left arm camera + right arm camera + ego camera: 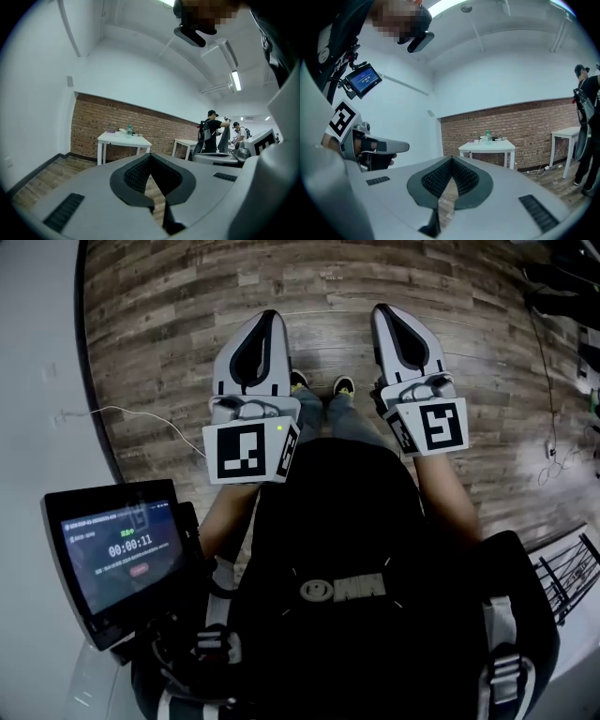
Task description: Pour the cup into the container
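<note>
Jaws of left gripper [265, 322] and right gripper [386, 315] fully closed on nothing, both over wood floor [169, 324], small items [127, 131] (too distant to tell apart) on far white tabletop [122, 140] by brick wall [93, 122].

Left tool [266, 315], right tool [383, 309] closed, side by side above wood floor [159, 324].

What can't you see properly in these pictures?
- Right gripper view: the things on the white table are too far away and too small to tell what they are.
- Head view: that table is out of frame.
- Right gripper view: the person at the right edge is cut off.
</note>
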Demonstrator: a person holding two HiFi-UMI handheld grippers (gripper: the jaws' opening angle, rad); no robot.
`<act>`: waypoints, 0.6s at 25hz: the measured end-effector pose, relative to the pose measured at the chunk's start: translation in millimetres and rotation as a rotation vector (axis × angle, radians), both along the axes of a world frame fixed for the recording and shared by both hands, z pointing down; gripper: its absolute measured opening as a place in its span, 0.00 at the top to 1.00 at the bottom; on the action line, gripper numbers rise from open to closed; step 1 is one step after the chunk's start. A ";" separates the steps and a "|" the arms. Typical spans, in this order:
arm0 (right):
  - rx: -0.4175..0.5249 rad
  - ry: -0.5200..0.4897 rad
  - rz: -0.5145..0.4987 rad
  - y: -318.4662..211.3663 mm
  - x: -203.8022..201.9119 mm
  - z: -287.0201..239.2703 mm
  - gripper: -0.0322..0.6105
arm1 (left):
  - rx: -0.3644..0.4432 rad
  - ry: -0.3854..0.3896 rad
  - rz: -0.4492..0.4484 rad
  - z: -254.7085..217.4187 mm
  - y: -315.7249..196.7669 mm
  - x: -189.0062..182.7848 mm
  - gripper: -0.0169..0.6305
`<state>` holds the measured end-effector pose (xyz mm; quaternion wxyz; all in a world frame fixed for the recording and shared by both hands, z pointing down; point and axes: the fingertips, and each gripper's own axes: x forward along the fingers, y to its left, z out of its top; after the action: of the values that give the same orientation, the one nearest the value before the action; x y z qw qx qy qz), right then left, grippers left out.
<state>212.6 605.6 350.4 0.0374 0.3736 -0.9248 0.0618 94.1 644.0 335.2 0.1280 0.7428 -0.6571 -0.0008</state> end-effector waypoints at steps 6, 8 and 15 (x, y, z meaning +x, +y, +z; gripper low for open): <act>-0.017 -0.007 0.025 -35.5 33.0 11.0 0.96 | -0.023 -0.002 0.016 7.3 -39.1 27.0 0.98; -0.005 -0.014 0.023 -48.2 44.7 11.0 0.96 | -0.021 -0.023 0.018 4.8 -54.1 39.7 0.98; 0.014 -0.076 0.030 -93.7 64.1 -1.5 0.96 | -0.019 -0.068 0.004 -16.1 -91.6 59.9 0.98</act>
<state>276.7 511.9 348.9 -0.0015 0.3849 -0.9203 0.0701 154.1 552.4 319.2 0.1125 0.7426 -0.6595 0.0307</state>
